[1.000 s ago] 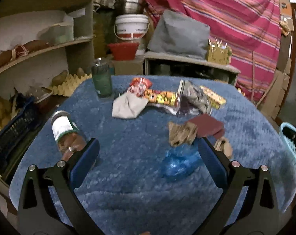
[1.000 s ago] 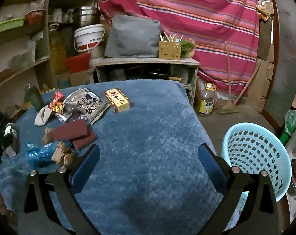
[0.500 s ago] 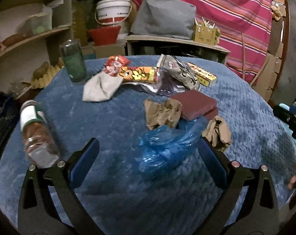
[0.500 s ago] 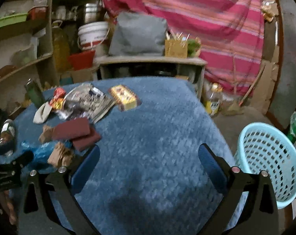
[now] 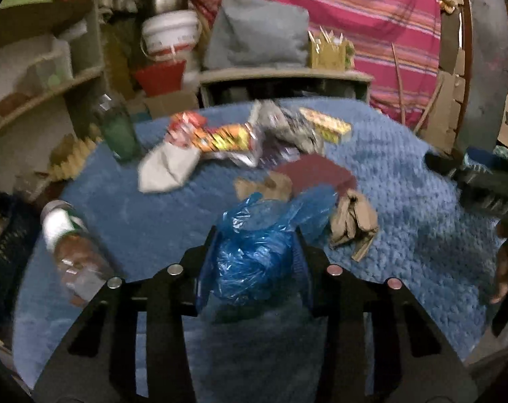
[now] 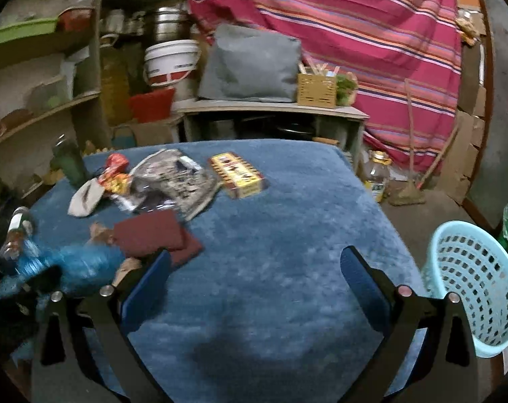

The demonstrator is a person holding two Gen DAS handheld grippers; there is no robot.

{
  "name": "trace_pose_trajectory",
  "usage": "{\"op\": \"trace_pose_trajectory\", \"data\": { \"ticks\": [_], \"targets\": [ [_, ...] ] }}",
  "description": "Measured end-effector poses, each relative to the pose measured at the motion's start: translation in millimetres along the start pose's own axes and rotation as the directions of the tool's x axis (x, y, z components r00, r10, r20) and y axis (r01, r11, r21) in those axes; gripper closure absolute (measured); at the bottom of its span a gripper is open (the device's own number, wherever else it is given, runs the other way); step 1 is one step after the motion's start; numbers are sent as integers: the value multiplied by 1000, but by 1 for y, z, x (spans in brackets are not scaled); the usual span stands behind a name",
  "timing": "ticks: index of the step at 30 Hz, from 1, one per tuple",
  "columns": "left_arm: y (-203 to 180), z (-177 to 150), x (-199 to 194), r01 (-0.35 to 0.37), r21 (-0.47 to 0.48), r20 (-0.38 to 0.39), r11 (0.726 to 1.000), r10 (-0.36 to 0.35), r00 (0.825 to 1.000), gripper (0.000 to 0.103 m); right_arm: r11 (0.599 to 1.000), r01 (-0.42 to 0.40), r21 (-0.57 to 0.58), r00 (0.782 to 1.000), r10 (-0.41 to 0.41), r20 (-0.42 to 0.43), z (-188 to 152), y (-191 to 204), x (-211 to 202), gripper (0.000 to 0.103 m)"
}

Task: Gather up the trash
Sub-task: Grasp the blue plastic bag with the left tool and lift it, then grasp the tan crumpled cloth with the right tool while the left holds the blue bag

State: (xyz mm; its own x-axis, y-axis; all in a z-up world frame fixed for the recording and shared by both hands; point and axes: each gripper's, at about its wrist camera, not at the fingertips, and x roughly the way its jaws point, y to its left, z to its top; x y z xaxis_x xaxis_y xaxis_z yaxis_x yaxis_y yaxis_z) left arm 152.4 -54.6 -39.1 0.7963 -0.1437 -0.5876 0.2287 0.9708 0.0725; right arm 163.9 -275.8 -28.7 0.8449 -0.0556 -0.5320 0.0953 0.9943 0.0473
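Note:
A crumpled blue plastic bag [image 5: 254, 262] lies on the blue-covered table [image 5: 405, 174]. My left gripper [image 5: 255, 235] has its jaws closing around the bag, and both pads press into the plastic. Close behind it lie two crumpled brown papers [image 5: 353, 221], a maroon pad [image 5: 316, 174], snack wrappers [image 5: 217, 137], a silver wrapper [image 5: 287, 127] and a yellow box [image 5: 326, 127]. My right gripper [image 6: 255, 255] hangs open over bare table with nothing between its fingers. In the right wrist view the blue bag [image 6: 76, 265] shows at the left edge.
A light blue basket [image 6: 472, 285] stands on the floor off the table's right side. A clear bottle [image 5: 72, 245] lies at the table's left, and a green jar [image 5: 118, 131] stands far left. Shelves, a white bucket [image 6: 170, 60] and a striped cloth are behind.
My left gripper moved forward over the blue bag and its jaws closed from wide open onto it. My right gripper drifted sideways, staying open.

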Motion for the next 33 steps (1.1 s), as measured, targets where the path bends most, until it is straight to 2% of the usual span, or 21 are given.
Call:
{"op": "trace_pose_trajectory", "data": {
  "ticks": [3, 7, 17, 19, 21, 25, 26, 27, 33],
  "targets": [
    [19, 4, -23, -24, -29, 63, 999, 26, 998, 63, 998, -13, -57, 1000, 13, 2, -3, 23, 0, 4],
    [49, 8, -36, -74, -81, 96, 994, 81, 992, 63, 995, -43, -91, 999, 41, -28, -8, 42, 5, 4],
    [107, 5, -35, -145, -230, 65, 962, 164, 984, 63, 991, -92, -92, 988, 80, -133, -18, 76, 29, 6],
    [114, 4, -35, -159, -244, 62, 957, 179, 982, 63, 990, -101, -102, 985, 84, -153, -20, 83, 34, 12],
    [116, 4, -34, -170, -251, 59, 953, 191, 980, 63, 987, -126, -104, 978, 106, -182, -21, 89, 39, 25],
    [120, 2, -35, -183, -258, 58, 949, 204, 977, 63, 980, -142, -138, 968, 108, -228, -27, 103, 48, 40],
    [121, 3, -36, -185, -259, 60, 948, 207, 977, 63, 978, -145, -152, 965, 106, -238, -29, 106, 50, 52],
    [121, 3, -36, -188, -261, 62, 947, 210, 976, 63, 976, -153, -155, 962, 111, -248, -29, 107, 52, 57],
    [121, 3, -37, -197, -257, 65, 946, 220, 973, 63, 977, -171, -131, 965, 139, -222, -25, 98, 44, 58]
  ]
}}
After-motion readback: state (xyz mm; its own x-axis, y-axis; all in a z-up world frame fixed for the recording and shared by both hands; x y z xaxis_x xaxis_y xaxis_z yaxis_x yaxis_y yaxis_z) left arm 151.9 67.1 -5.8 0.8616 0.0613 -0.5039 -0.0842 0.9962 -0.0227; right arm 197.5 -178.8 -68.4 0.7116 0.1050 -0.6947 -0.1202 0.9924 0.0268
